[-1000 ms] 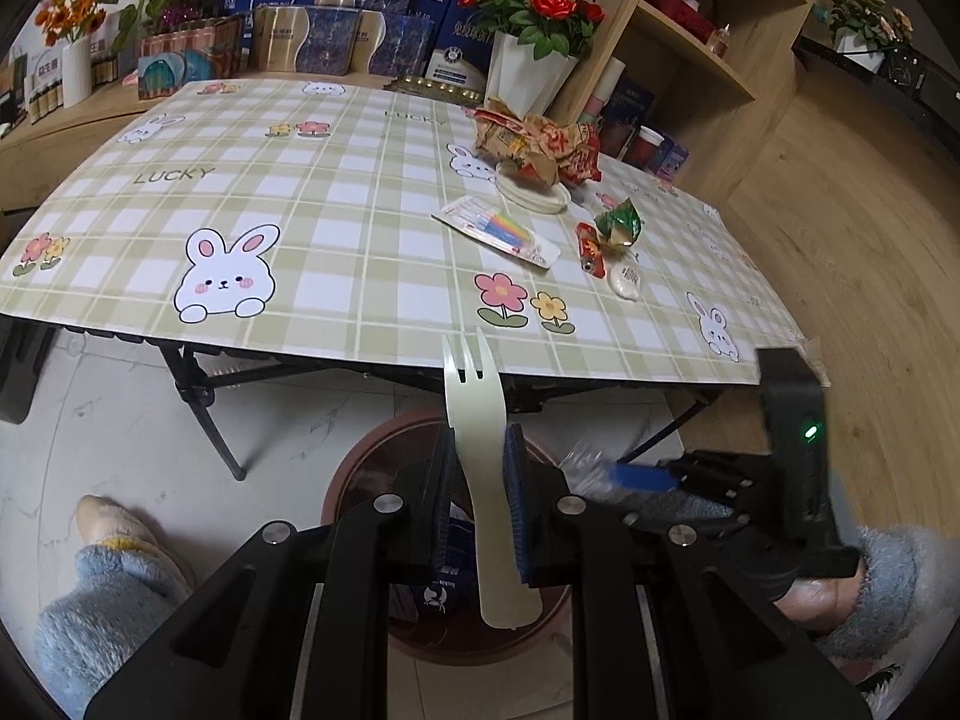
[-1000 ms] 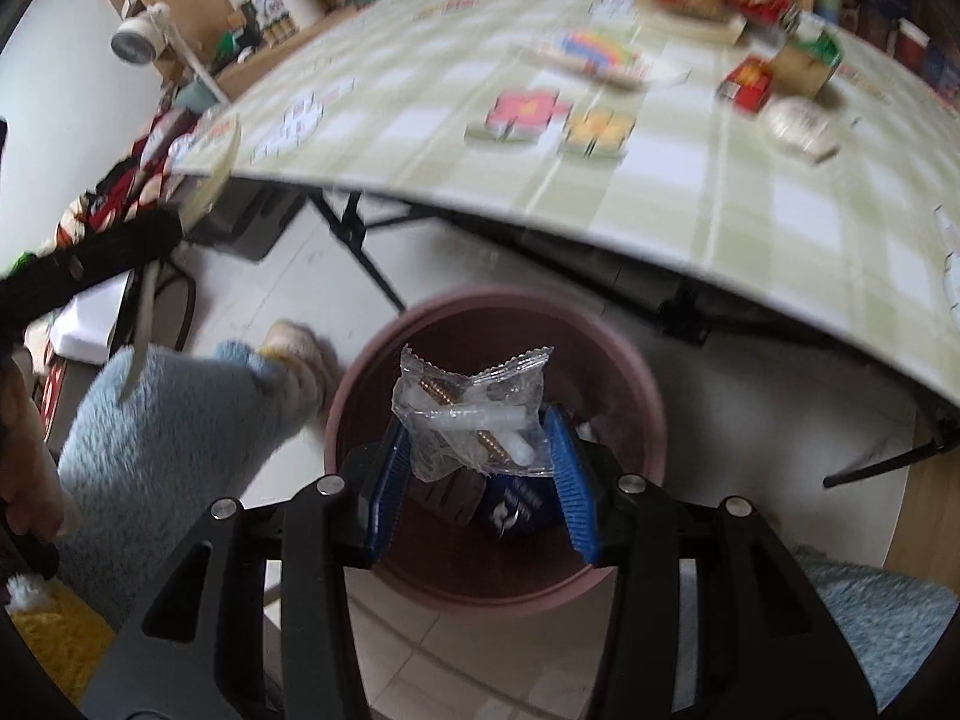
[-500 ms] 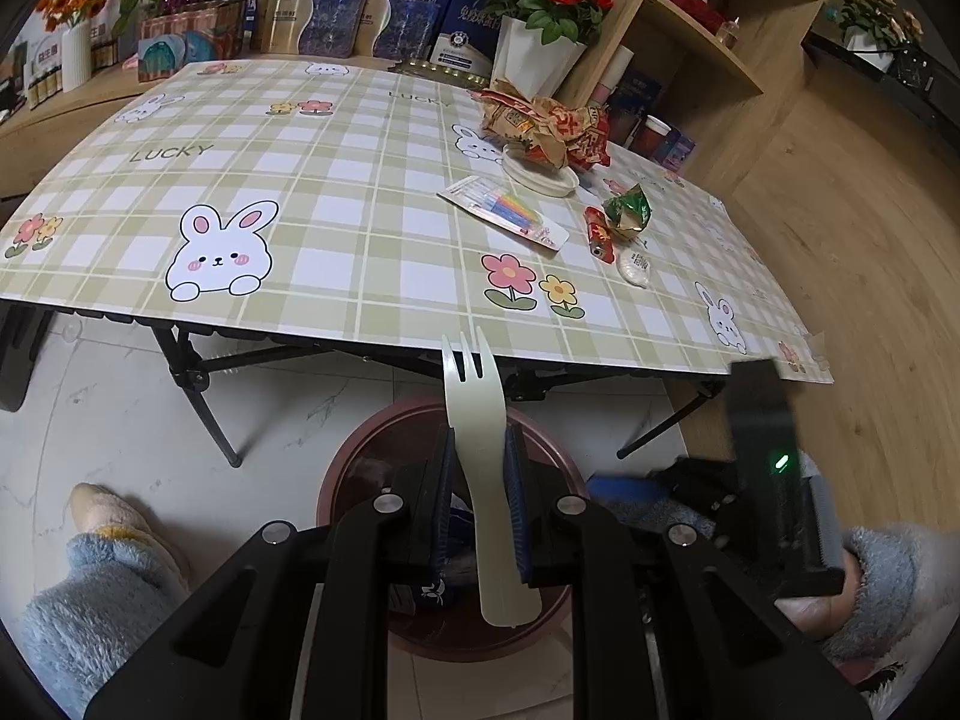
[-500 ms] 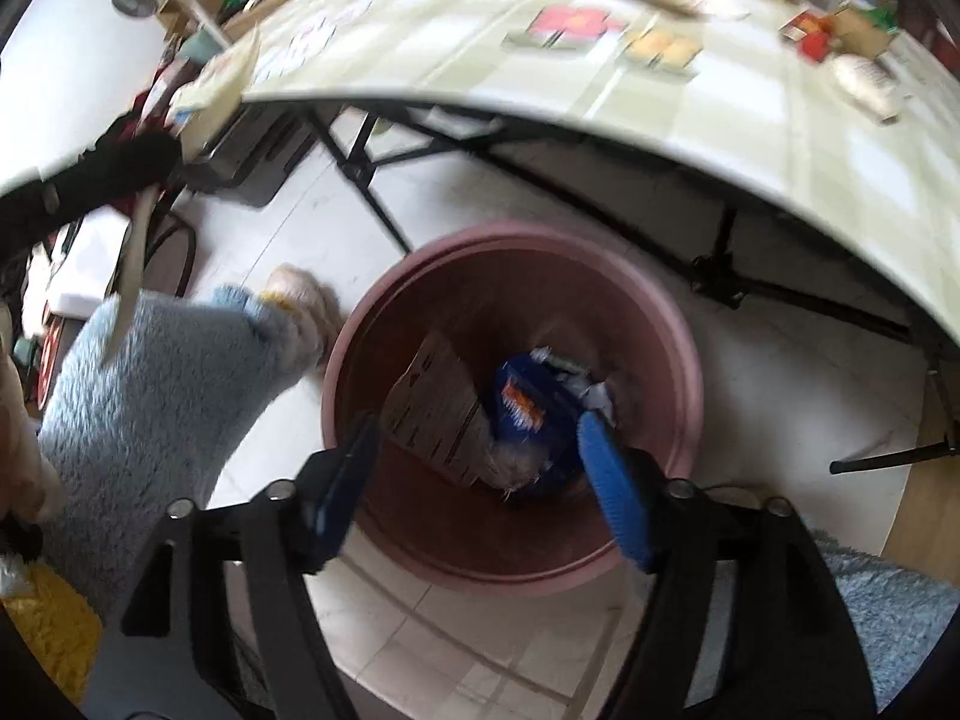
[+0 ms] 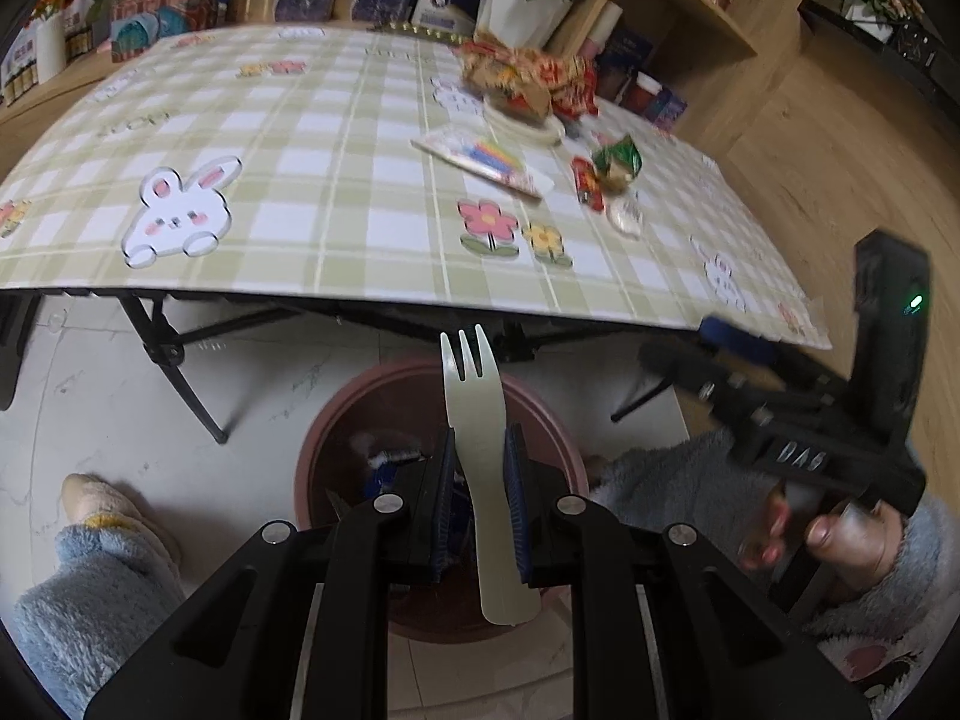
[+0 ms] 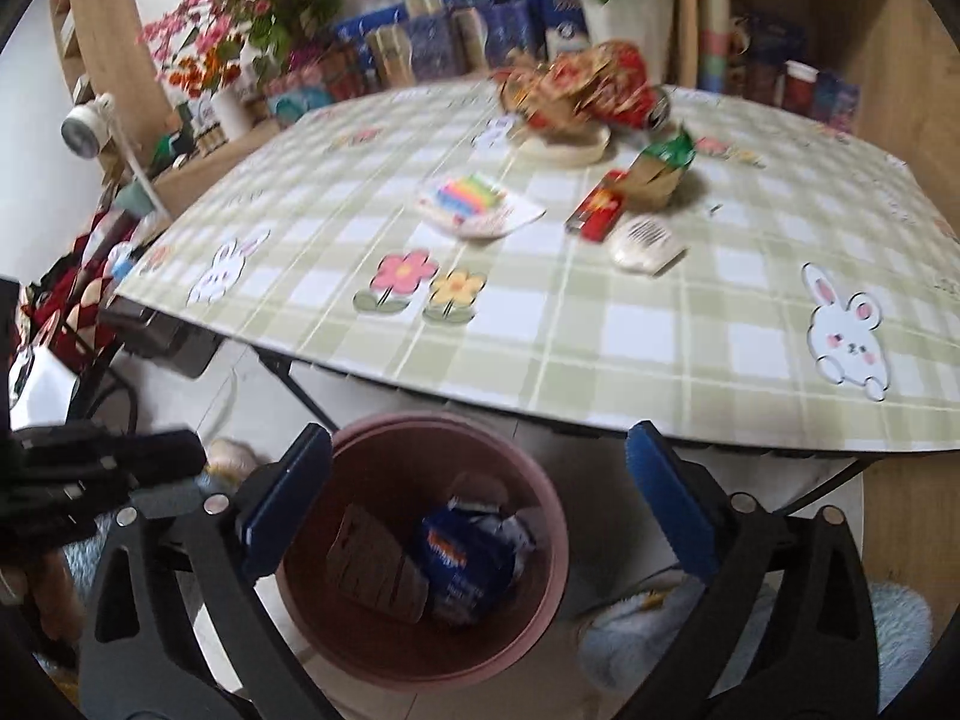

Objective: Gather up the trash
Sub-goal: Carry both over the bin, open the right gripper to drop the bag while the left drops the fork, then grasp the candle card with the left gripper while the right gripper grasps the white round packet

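Note:
My left gripper (image 5: 480,450) is shut on a pale plastic fork (image 5: 483,468), tines up, above the pink trash bin (image 5: 336,420) on the floor. My right gripper (image 6: 480,480) is wide open and empty, over the same bin (image 6: 540,474), which holds a blue wrapper (image 6: 462,558) and brown cardboard (image 6: 372,564). The right gripper also shows at the right of the left wrist view (image 5: 720,348). On the checked table (image 6: 600,336) lie a red wrapper (image 6: 597,210), a white packet (image 6: 645,240), a green-brown wrapper (image 6: 660,171), a colourful flat packet (image 6: 474,204) and crumpled red-gold wrappers on a plate (image 6: 576,96).
The table's front edge (image 5: 420,300) overhangs the bin, with black folding legs (image 5: 174,360) below. A white flower pot (image 5: 516,6), boxes and wooden shelves (image 5: 690,18) stand behind the table. My slippered feet (image 5: 96,516) are beside the bin.
My right gripper opened and dropped the clear plastic wrapper into the bin, then tilted up toward the table. My left gripper still holds the fork over the bin.

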Demonstrator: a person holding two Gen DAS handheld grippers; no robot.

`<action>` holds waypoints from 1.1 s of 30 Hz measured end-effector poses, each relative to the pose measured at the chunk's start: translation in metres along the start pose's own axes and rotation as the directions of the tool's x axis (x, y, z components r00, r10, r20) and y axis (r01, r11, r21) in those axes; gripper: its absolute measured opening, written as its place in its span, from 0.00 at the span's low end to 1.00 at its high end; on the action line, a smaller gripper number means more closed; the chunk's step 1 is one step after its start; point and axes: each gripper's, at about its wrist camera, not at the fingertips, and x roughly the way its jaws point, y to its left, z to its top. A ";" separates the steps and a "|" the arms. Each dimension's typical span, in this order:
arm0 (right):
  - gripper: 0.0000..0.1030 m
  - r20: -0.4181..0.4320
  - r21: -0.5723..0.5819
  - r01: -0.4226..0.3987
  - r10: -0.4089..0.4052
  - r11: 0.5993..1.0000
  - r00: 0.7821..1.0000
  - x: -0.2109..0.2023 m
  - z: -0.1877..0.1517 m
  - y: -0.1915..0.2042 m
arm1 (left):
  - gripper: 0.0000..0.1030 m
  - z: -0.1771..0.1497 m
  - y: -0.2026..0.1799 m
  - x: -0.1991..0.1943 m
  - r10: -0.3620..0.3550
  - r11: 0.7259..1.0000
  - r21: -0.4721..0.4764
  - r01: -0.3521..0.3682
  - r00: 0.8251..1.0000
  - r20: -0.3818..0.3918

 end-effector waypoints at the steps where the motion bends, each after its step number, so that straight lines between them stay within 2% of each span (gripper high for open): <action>1: 0.94 0.013 0.005 0.007 -0.007 1.000 1.000 -0.002 0.001 -0.003 | 0.16 0.000 0.000 0.004 -0.001 1.000 0.001 0.001 1.000 -0.013; 10: 0.94 0.034 0.041 0.044 -0.045 0.998 0.998 -0.003 0.002 -0.013 | 0.17 0.003 -0.002 0.027 0.010 1.000 0.017 -0.009 0.997 -0.073; 11: 0.94 0.035 0.043 0.046 -0.048 0.998 0.998 -0.003 0.002 -0.013 | 0.20 0.004 -0.002 0.028 0.017 1.000 0.017 -0.015 0.997 -0.073; 12: 0.94 0.035 0.045 0.049 -0.051 0.998 0.998 -0.003 0.003 -0.014 | 0.35 0.004 -0.001 0.029 0.016 1.000 0.013 -0.015 0.997 -0.072; 14: 0.94 0.038 0.050 0.053 -0.055 0.997 0.998 -0.003 0.003 -0.015 | 0.53 0.005 0.003 0.028 0.017 1.000 0.000 -0.017 0.998 -0.058; 16: 0.94 0.042 0.052 0.057 -0.059 0.997 0.997 -0.003 0.004 -0.016 | 0.56 0.007 0.005 0.025 0.026 1.000 -0.007 -0.026 0.999 -0.040; 18: 0.94 0.043 0.054 0.059 -0.061 0.997 0.997 -0.003 0.004 -0.017 | 0.66 0.010 0.009 0.021 0.047 0.999 -0.014 -0.047 0.999 -0.016; 24: 0.94 0.029 0.069 0.073 -0.075 0.995 0.997 0.000 0.010 -0.023 | 0.76 0.029 0.030 0.002 0.109 0.992 -0.073 -0.104 0.991 0.071; 28: 0.94 -0.002 0.069 0.118 -0.118 0.991 0.993 0.008 0.019 -0.029 | 0.77 0.048 0.042 -0.009 0.162 0.985 -0.083 -0.152 0.979 0.122; 33: 0.94 0.009 0.071 0.111 -0.112 0.991 0.994 0.006 0.032 -0.036 | 0.80 0.070 0.050 -0.020 0.202 0.978 -0.096 -0.187 0.963 0.180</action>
